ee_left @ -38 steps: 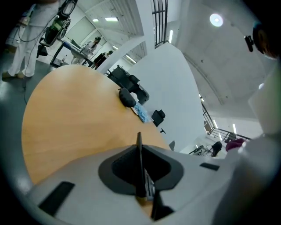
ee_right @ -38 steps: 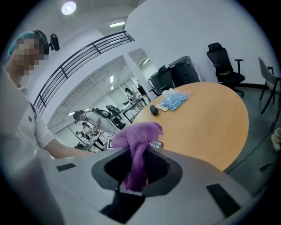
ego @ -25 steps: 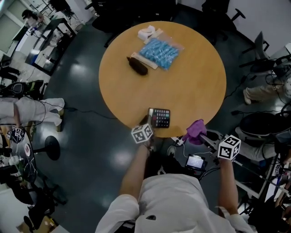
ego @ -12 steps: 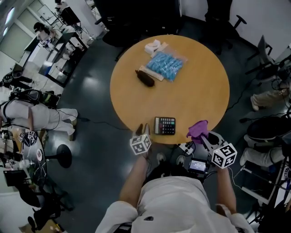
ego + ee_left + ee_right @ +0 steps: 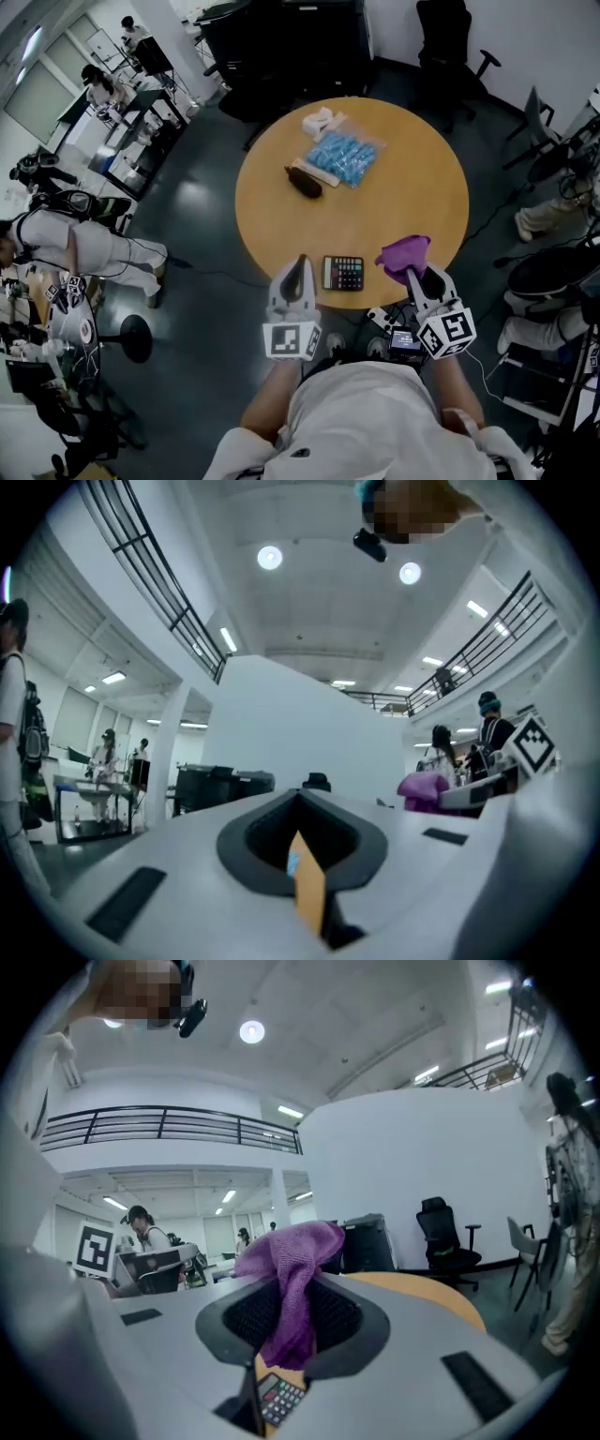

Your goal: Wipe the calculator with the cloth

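The black calculator (image 5: 343, 273) lies flat near the front edge of the round wooden table (image 5: 394, 202); it also shows low between the right jaws as the calculator (image 5: 278, 1397). My left gripper (image 5: 300, 263) hovers raised just left of it. Its jaws have just been closing and stand shut with nothing between them; in the left gripper view only a sliver of the table shows through my left gripper (image 5: 301, 808). My right gripper (image 5: 413, 269) is raised to the right of the calculator, shut on the purple cloth (image 5: 404, 253). The cloth (image 5: 296, 1279) droops over the jaws.
At the back of the table lie a bag of blue pieces (image 5: 341, 156), a dark oblong thing (image 5: 307, 181) and a white bundle (image 5: 317, 121). Black office chairs (image 5: 451, 39) stand behind the table. Desks and people (image 5: 89, 248) are at the left, cables and gear at the right.
Both grippers have risen toward the head camera. The left one has come away from the calculator's left edge, and the calculator stays on the table. The cloth has risen with the right gripper.
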`<state>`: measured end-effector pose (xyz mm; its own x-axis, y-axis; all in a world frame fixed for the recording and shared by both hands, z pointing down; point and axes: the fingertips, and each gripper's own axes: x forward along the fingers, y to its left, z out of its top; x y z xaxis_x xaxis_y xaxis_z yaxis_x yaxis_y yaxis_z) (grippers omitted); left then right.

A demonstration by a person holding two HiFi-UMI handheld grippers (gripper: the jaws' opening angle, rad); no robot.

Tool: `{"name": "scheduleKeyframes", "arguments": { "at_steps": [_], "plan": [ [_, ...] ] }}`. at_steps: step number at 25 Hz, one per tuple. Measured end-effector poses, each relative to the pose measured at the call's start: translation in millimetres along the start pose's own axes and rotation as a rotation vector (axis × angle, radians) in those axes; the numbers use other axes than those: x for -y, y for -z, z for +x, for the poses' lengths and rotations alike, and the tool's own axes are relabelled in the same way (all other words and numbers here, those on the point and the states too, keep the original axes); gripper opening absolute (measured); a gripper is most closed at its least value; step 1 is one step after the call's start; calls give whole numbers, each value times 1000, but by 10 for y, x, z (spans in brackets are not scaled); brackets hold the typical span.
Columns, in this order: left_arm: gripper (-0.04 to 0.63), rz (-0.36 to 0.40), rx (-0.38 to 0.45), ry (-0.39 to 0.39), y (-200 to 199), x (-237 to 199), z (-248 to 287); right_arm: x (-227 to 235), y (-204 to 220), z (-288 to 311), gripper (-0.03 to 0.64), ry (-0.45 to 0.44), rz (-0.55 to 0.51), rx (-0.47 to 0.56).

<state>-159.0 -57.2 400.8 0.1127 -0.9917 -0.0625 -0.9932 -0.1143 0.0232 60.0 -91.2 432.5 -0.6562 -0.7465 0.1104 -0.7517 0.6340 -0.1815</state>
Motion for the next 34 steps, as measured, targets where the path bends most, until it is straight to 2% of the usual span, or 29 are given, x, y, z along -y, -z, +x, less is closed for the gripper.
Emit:
{"name": "scheduleKeyframes", "arguments": {
  "at_steps": [2, 3, 6, 8, 10, 15, 18, 23, 26, 30, 34],
  "plan": [
    [8, 19, 60, 42, -358, 299, -57, -110, -266, -92, 86, 19, -28, 82],
    [8, 26, 64, 57, -442, 428, -69, -155, -373, -138, 86, 36, -57, 121],
    [8, -1, -6, 89, -261, 660, -36, -195, -438, -186, 86, 96, -126, 176],
    [8, -33, -44, 116, -9, 742, -34, -180, -303, -179, 86, 102, -100, 149],
    [6, -33, -66, 138, 112, 826, -43, -151, -184, -195, 86, 102, -75, 119],
    [8, -23, -82, 162, 115, 955, -18, -47, -140, -237, 86, 107, -59, 101],
    [7, 8, -68, 164, 99, 957, -9, -39, -150, -234, 86, 96, -59, 101],
    [7, -15, -82, 145, 207, 922, 3, -59, -126, -212, 86, 78, -71, 100],
    [7, 12, -82, 154, 254, 924, -11, -75, -120, -218, 86, 71, -72, 100],
    [7, -3, -93, 142, 226, 927, 17, -60, -118, -193, 86, 66, -68, 95],
    [7, 34, -93, 150, 336, 918, 38, -46, -116, -173, 84, 57, -73, 91]
  ]
}}
